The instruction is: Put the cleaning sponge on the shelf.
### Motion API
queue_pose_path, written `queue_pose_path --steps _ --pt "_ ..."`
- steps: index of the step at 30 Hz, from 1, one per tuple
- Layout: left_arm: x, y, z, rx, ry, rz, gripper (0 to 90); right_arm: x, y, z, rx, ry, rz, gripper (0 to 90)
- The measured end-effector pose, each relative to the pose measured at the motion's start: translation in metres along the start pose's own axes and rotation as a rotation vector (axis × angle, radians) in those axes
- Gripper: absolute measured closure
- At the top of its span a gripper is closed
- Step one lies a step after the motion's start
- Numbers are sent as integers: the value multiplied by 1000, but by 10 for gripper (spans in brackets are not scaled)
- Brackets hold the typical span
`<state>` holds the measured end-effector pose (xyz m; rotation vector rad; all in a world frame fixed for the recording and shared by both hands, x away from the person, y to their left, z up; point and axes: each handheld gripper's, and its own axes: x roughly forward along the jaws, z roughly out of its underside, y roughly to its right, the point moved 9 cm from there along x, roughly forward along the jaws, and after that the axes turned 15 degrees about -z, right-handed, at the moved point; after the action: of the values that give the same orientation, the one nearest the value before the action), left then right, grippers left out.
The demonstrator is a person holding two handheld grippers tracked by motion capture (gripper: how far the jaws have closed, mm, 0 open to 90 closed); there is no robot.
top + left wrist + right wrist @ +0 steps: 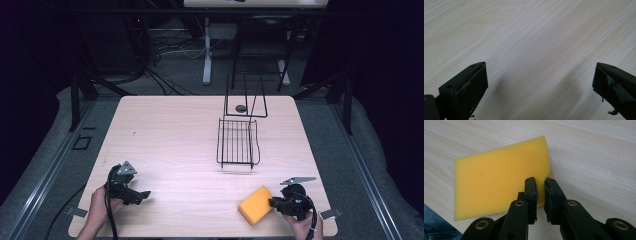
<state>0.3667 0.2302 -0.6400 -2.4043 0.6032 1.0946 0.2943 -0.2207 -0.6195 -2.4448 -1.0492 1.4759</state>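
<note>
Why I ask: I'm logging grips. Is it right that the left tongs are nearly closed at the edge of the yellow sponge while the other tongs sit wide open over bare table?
Not quite: the right tongs are nearly closed at the yellow sponge, as the right gripper view shows. The left tongs are the wide-open ones over bare table.

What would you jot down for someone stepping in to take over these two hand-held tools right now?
Right tool: jaws nearly together, pinching a corner of the yellow sponge, which lies flat near the table's front right edge.
Left tool: jaws wide apart over bare wood at front left, holding nothing.
Black wire rack: standing right of the table's middle, nothing in it.
Done: sponge gripped. Left: lift it and carry it, probably toward the rack, though that is a guess.
</note>
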Motion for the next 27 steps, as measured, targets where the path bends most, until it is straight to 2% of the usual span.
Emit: queue_pose_path --steps 7,12,17,23,27 --pt "-1 0 0 2 2 -1 0 -2 -2 0 9 9 -18 840" --pt "-1 0 0 4 4 -2 0 -6 -5 -3 12 36 -30 846" --pt "-1 -1 0 5 4 -3 0 -11 -11 -5 -3 53 -44 848" --pt "-1 -1 0 5 4 -3 0 -16 -14 -8 -15 75 -38 850" --pt "-1 -1 0 3 4 -3 0 -26 -16 -13 -28 112 -31 851"
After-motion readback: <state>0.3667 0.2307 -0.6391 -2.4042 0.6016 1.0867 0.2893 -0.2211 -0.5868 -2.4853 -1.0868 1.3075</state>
